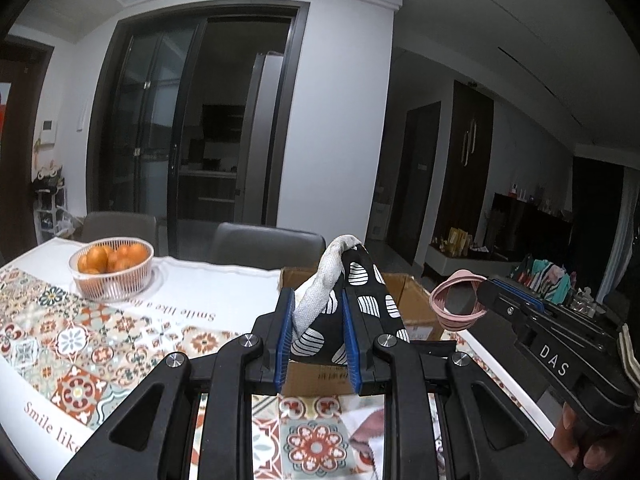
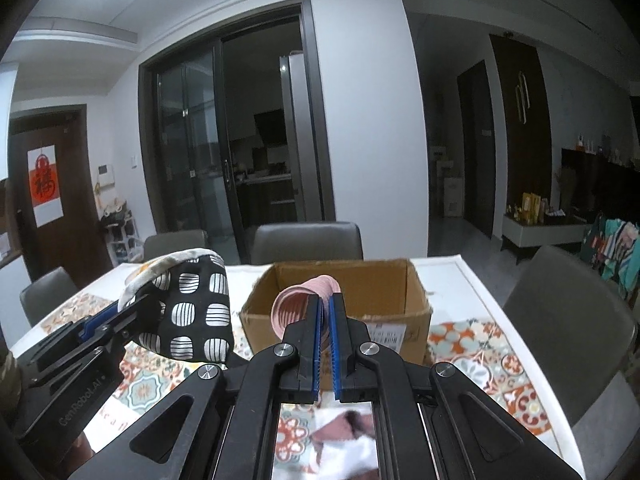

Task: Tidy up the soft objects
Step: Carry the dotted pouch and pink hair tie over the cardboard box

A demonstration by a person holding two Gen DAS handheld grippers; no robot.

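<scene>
the fingers (image 1: pixel 282 332) of the left gripper (image 1: pixel 318 340), black with blue ribbed pads, are clamped on a black quilted oven mitt with white striped ovals and a pale grey lining (image 1: pixel 352 300). the mitt stands up between the pads, its lining folded over the top, lifted clear of the surface (image 1: pixel 224 284), which wears a white cloth with orange and teal tile patterns and the words "smile like a". behind the mitt sits an open brown cardboard box (image 1: pixel 416 300). a white wire basket of oranges (image 1: pixel 112 270) rests well apart at the left, near grey chairs. at the right the right gripper (image 1: pixel 480 300) comes in, nipping a pink ribbed ring-shaped soft item (image 1: pixel 456 308) held in the air beside the box; a person's fingers show under its handle.

from the right wrist, the fingers (image 2: pixel 313 328) of the right gripper (image 2: pixel 326 320) are pressed almost together, pinching the edge of the pink ribbed ring (image 2: pixel 296 304), which sits in front of the box's opening. the cardboard box (image 2: pixel 360 292) stands upright on the patterned surface (image 2: pixel 480 344), flaps open. at the left the left gripper (image 2: pixel 120 312) holds the black and white mitt (image 2: pixel 196 312) above the surface, just beside the box's left wall. a crumpled pink and white cloth (image 2: pixel 344 440) shows low between the gripper's arms.
</scene>
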